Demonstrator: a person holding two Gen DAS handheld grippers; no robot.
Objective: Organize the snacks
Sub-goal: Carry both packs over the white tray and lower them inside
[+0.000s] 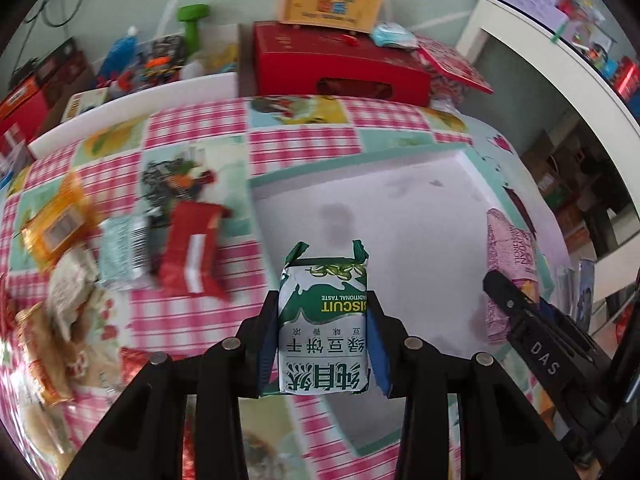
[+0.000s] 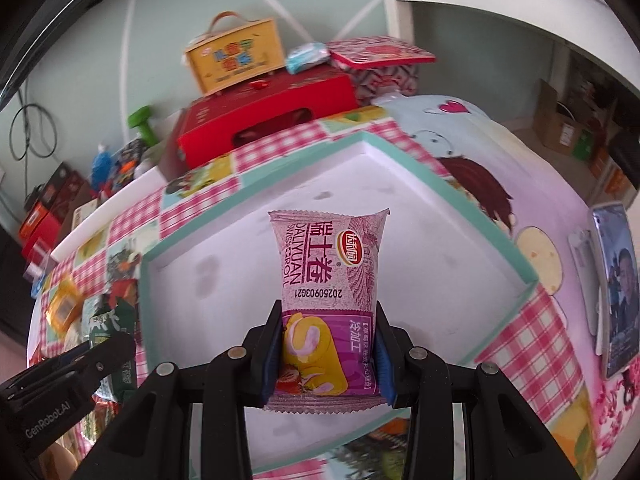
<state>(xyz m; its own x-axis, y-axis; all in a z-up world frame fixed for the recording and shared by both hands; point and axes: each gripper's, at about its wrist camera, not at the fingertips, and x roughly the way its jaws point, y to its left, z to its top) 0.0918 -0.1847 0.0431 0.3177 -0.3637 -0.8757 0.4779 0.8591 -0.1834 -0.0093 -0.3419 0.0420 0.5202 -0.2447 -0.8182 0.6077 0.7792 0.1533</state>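
My left gripper is shut on a green-and-white biscuit packet and holds it above the near left edge of a white tray with a teal rim. My right gripper is shut on a pink Swiss roll packet and holds it over the same tray. The tray's floor looks bare. The pink packet and right gripper show at the right of the left wrist view. The left gripper with the green packet shows at the lower left of the right wrist view.
Several loose snack packets lie on the checked tablecloth left of the tray, a red one among them. A red box with a yellow box on it stands behind. A phone lies right of the tray.
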